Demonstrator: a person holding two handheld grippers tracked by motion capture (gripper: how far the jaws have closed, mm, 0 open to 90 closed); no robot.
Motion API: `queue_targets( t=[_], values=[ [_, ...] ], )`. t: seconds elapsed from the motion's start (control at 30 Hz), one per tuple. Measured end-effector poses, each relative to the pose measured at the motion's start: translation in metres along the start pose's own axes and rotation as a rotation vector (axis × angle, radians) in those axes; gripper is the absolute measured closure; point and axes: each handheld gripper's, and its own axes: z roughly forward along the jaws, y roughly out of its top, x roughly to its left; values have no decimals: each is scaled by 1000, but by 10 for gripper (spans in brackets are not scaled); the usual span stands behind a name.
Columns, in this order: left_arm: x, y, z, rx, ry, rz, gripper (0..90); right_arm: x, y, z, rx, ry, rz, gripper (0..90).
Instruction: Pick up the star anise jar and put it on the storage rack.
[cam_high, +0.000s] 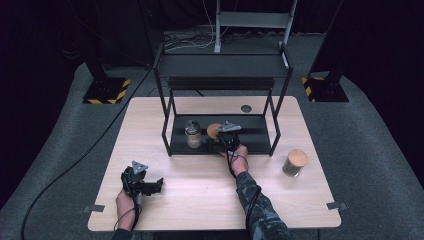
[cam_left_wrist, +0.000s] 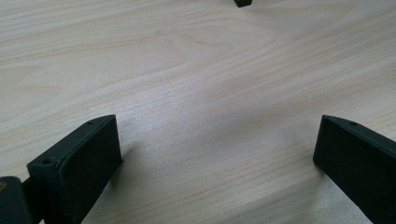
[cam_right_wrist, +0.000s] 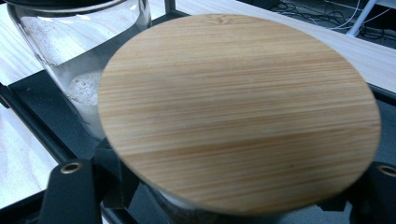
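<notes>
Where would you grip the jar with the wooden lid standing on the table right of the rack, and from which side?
Take the jar by its glass body just below the wooden lid, coming in level from the person's side. It stands upright and alone on the table, clear of the rack, so the sides are free, and the round wall fits between two jaws. The lid may only rest on top.

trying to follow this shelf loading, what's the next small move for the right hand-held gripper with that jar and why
Probably open the jaws and draw back. The right hand-held gripper is shut on a wooden-lidded jar that sits low over the rack's bottom shelf, beside a glass jar already there. Whether its base touches the shelf can't be seen, so ease it down first. Another lidded jar waits on the table.
</notes>
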Motion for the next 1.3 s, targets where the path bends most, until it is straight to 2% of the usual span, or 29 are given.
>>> queue_targets(
  t=[0.57,0.63,0.7,0.73,0.83,0.9,0.93,1.1,1.3],
  values=[
    [0,0,0,-2,3,2,4,0,2,1,7,-2,1,245],
    [0,0,0,-2,2,1,4,-1,2,1,14,12,14,217],
    [0,0,0,-1,1,2,4,-2,2,2,29,41,35,151],
    [0,0,0,-1,1,2,4,-2,2,2,29,41,35,151],
    [0,0,0,-1,1,2,4,0,1,2,66,47,40,66],
    [0,0,0,-1,1,3,4,3,0,1,99,25,18,34],
    [0,0,0,0,2,3,4,3,0,0,113,29,15,10],
    [0,0,0,-1,1,1,4,2,0,-10,146,61,21,0],
    [0,0,0,-1,1,2,4,6,-1,-31,216,88,-11,0]
  ],
)
